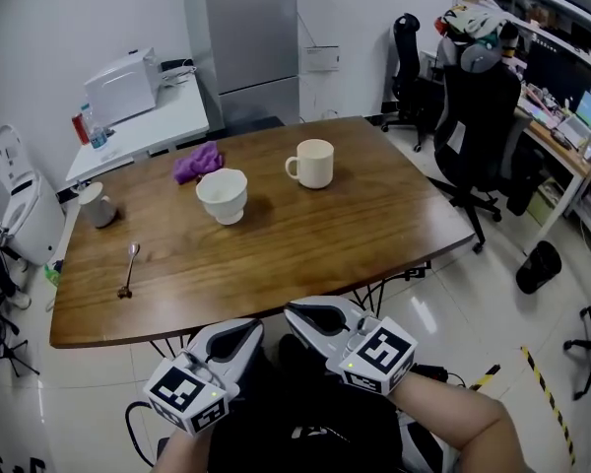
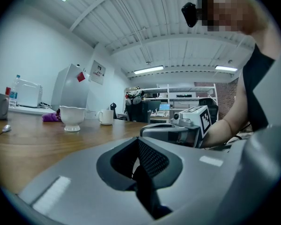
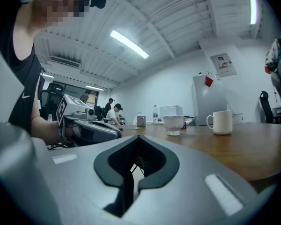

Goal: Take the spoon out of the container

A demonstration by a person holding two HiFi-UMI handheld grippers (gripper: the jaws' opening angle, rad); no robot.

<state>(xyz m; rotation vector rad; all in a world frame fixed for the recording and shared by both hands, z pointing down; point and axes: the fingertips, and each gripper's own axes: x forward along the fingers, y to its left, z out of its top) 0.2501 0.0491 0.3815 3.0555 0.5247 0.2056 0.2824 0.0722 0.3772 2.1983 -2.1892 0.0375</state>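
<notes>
Brown wooden table [image 1: 305, 239] bore the slim metal spoon [image 1: 130, 269] clear of the white footed bowl [image 1: 222, 195]; your left gripper [image 1: 241, 333] and right gripper [image 1: 308, 315], both closed and empty, probably needed only rest.

No words, brands or numbers can be read anywhere. The cubes [image 1: 185, 394] on the left gripper [image 1: 246, 331] and right gripper [image 1: 313, 315] carry only black-and-white square patterns. A white notice [image 1: 322, 59] on the far wall [image 1: 374, 18], right of the refrigerator [image 1: 248, 37], has print too small to read.
</notes>
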